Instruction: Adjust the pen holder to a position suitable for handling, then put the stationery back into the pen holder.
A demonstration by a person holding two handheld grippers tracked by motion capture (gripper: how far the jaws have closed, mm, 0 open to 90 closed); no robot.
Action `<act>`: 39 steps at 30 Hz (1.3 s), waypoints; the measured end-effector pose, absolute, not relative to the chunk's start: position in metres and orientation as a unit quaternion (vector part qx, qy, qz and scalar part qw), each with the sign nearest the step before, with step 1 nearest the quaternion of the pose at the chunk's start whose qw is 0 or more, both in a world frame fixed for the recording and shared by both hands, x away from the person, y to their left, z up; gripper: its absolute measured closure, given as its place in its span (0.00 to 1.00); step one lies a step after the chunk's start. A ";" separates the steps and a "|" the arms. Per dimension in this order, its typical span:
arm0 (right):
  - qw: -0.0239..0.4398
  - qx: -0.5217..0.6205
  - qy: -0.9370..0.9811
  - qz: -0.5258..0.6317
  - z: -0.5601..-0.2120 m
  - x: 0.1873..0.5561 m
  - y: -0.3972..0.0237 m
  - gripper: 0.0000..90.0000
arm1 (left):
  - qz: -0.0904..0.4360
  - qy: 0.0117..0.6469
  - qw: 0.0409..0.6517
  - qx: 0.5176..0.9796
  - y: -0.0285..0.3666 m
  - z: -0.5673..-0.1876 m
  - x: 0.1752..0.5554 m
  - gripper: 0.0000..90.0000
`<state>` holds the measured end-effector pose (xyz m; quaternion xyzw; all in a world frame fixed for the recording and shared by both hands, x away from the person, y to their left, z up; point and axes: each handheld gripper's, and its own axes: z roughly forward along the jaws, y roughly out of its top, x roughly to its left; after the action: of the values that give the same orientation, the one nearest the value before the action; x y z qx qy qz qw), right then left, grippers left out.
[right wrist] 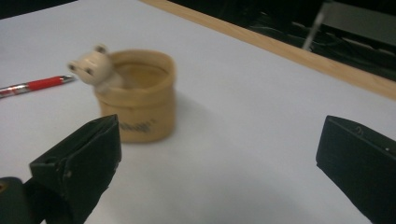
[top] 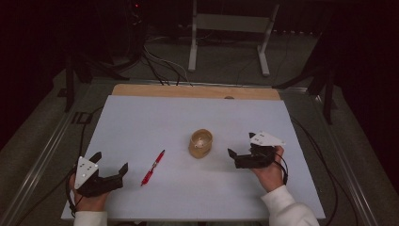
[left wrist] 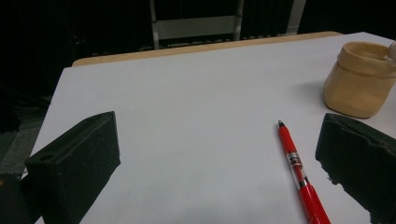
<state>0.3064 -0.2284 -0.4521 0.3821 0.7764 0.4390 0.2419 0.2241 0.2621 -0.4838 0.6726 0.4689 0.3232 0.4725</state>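
R gripper jaws wide apart, empty, just beside tan pot mid-table; small bear figure perches at its rim. L gripper also apart, near red pen. Risk: a jaw clips the pot side-on and tips it, bear drops out.

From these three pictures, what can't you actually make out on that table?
- Lettering on the tan pot: right gripper view, too blurred to read.
- Inside of the pot: the little bear figure and the rim hide its bottom.
- Red pen: its rear end is cut off by the bottom edge of the left gripper view; its label is too small.
- Small dark spot at the table's far edge: high view, too small.
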 end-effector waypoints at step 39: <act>0.244 0.441 0.714 0.487 -0.495 0.256 -0.298 0.00 | 0.312 0.469 0.464 0.684 0.255 -0.483 0.228 0.00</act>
<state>0.2564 -0.2981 -0.4947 0.4409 0.7135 0.4867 0.2441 0.2279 0.2553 -0.4828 0.6836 0.4688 0.3123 0.4641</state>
